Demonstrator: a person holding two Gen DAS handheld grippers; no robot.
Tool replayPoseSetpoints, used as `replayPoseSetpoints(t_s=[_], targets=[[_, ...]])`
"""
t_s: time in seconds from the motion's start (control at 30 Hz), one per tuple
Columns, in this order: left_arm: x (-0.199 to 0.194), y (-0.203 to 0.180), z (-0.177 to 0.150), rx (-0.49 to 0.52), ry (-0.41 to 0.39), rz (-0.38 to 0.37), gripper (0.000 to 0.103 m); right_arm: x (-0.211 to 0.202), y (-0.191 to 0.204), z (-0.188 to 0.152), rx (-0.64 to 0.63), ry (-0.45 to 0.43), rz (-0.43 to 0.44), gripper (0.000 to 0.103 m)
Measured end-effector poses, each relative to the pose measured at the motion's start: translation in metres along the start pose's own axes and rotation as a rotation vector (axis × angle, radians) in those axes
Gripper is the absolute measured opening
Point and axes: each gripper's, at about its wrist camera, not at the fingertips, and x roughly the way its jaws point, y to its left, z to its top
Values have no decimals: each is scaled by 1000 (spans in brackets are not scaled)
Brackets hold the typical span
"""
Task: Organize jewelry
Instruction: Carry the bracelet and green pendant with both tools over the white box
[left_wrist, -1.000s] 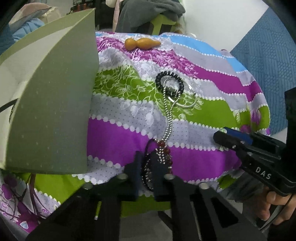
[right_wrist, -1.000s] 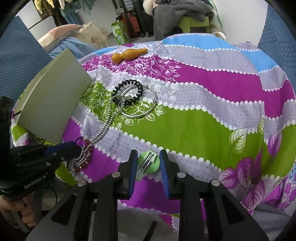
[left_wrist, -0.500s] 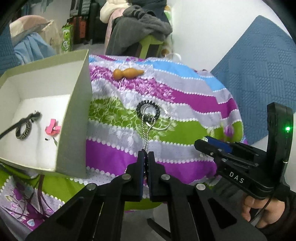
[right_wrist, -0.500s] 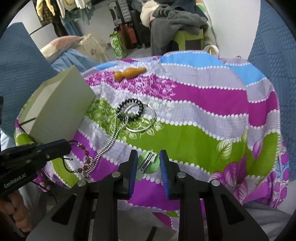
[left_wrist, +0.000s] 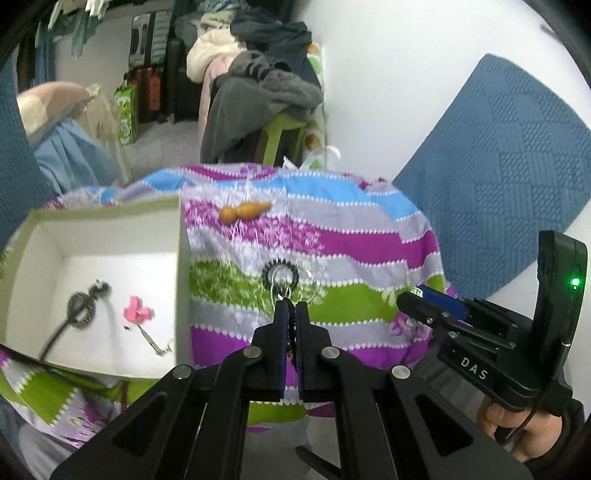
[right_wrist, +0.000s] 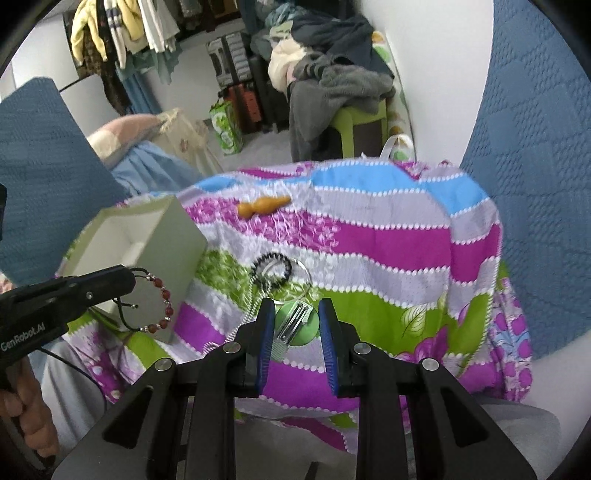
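Observation:
In the left wrist view my left gripper (left_wrist: 291, 309) is shut, its fingers hiding what they pinch. The right wrist view shows it off to the left, above the cloth, with a red bead bracelet (right_wrist: 165, 294) on a black cord dangling from its tips. My right gripper (right_wrist: 296, 305) is shut on a green disc carrying silver hair clips (right_wrist: 297, 323), also held above the cloth. A grey-green box (left_wrist: 110, 216) with a white inside stands at the left; in it lie a dark band (left_wrist: 79, 310), a pink piece (left_wrist: 137, 314) and a thin chain (left_wrist: 155, 341).
A round table under a striped flowered cloth (left_wrist: 351, 243) carries a black coil ring (left_wrist: 280, 274) over a silver bangle (right_wrist: 301, 271), a silver bead chain (right_wrist: 251, 308) and an orange gourd-shaped piece (left_wrist: 243, 211). Behind stand a chair piled with clothes (right_wrist: 332, 85) and blue quilted panels.
Both grippers have risen from the cloth. The red bead bracelet came up off the table in the left gripper. The inside of the box has come into view.

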Motion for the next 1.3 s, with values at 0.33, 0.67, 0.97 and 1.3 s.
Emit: replayPoseSetpoints(t_s=[0.33, 0.67, 0.97, 1.3], targets=[[-54, 16, 38, 30, -70, 21, 2, -44, 39, 42, -40, -94, 3, 22], [-107, 51, 66, 31, -145, 63, 2, -65, 95, 80, -81, -177, 36, 22], [-129, 103, 65, -7, -162, 102, 2, -49, 142, 86, -95, -185, 70, 22], [-105, 166, 38, -97, -103, 115, 2, 3, 185, 68, -132, -82, 111, 22]])
